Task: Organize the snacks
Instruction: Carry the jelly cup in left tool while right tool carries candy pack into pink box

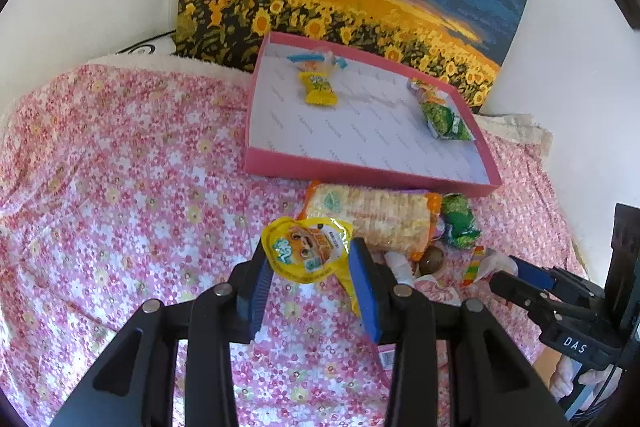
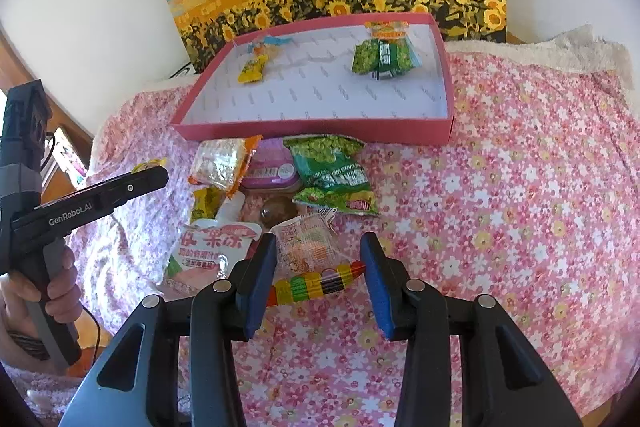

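Holding the yellow snack pouch (image 1: 310, 251) between its pads, the left gripper (image 1: 312, 281) hung below the pink tray (image 1: 360, 173) at 12 o'clock. Pouch judged light, crinkly, slippery; grip the sealed edge. Right gripper (image 2: 318, 279) stood wide over the striped candy (image 2: 316, 283).

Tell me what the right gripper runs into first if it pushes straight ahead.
The right gripper is open, and the rainbow-striped candy already lies between its fingers. Pushing on, it likely meets the clear orange-print packet just beyond, though depth is uncertain.

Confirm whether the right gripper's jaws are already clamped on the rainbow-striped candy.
No. The right gripper has its jaws spread wide, one on either side of the rainbow-striped candy, which lies on the floral cloth.
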The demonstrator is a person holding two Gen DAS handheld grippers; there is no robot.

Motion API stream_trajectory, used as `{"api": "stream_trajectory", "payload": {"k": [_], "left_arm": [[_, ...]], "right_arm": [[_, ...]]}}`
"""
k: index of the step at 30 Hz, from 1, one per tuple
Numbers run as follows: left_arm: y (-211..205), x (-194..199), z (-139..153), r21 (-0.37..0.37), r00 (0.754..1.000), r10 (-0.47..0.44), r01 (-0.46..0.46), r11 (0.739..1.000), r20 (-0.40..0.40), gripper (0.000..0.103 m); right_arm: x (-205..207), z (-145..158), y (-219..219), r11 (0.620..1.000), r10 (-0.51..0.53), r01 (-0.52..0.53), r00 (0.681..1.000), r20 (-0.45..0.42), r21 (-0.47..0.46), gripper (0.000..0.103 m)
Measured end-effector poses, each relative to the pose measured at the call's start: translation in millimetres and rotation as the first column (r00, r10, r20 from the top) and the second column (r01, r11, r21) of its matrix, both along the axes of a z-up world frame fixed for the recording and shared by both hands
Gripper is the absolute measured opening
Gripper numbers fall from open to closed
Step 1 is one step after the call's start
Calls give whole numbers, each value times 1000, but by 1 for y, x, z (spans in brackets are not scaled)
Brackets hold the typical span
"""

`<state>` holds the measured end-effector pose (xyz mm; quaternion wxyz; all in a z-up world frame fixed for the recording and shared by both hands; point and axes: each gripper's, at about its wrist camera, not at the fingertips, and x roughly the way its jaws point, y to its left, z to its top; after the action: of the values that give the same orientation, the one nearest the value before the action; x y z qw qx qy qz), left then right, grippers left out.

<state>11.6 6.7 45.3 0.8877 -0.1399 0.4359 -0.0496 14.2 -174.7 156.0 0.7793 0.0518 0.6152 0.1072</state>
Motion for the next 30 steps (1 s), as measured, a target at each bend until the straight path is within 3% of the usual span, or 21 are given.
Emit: {"api": "stream_trajectory", "payload": {"k": [19, 20, 21, 30], "left_arm": [[-4, 31, 29, 32, 998, -28, 27, 999, 49, 40], [-4, 33, 30, 36, 998, -31, 29, 999, 46, 40], [-4, 36, 31, 68, 999, -52, 53, 996, -11, 40], [-7, 57, 32, 69, 998, -67, 68, 995, -14, 40]], "right_arm": [[23, 10, 5, 999, 26, -25, 996, 81, -21, 44], [25, 10, 5, 999, 29, -27, 996, 86, -24, 44], [27, 10, 4, 999, 31, -29, 995, 90, -26, 44], [49, 4, 3, 999, 43, -39, 993, 113, -37, 44]]}}
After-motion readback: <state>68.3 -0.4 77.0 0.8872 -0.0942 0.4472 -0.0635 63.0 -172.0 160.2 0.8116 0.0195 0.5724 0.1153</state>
